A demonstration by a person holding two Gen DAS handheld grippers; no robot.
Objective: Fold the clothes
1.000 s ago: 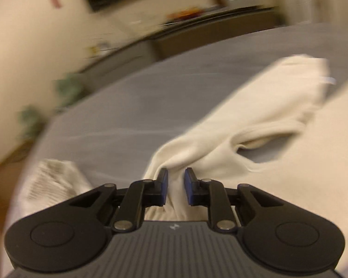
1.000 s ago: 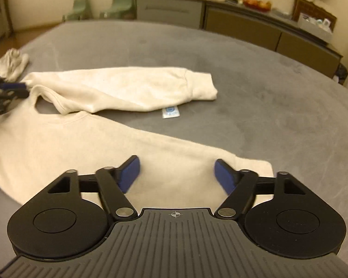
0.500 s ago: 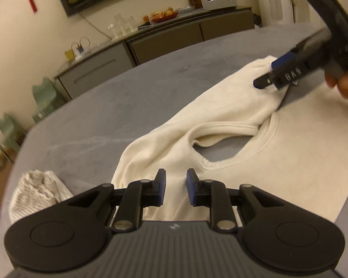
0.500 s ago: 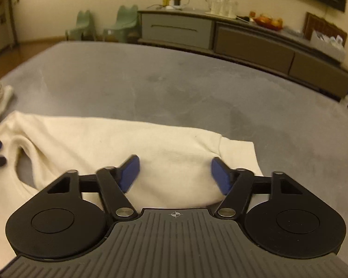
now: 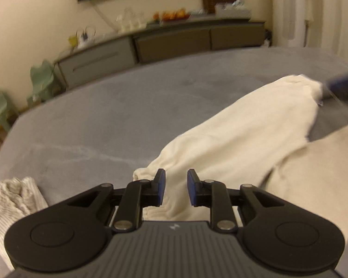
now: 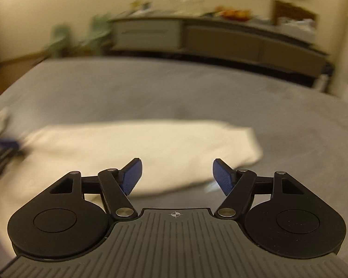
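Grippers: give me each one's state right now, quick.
Left gripper: nearly closed around a fold of the cream sweater; a firm pinch cannot be confirmed.
Right gripper: open above the sweater, holding nothing.

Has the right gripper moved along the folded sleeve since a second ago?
Yes. The right gripper has gone from the sweater's hem to the sleeve cuff, nearer the sideboard, its jaws narrowing slightly.

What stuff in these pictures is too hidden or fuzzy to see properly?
- Left wrist view: the right gripper is a blur, cut off by the right edge.
- Left wrist view: the cream sweater disappears under the left gripper.
- Right wrist view: things on the sideboard are smeared by motion blur.
- Striped cloth: cut off by the left edge.
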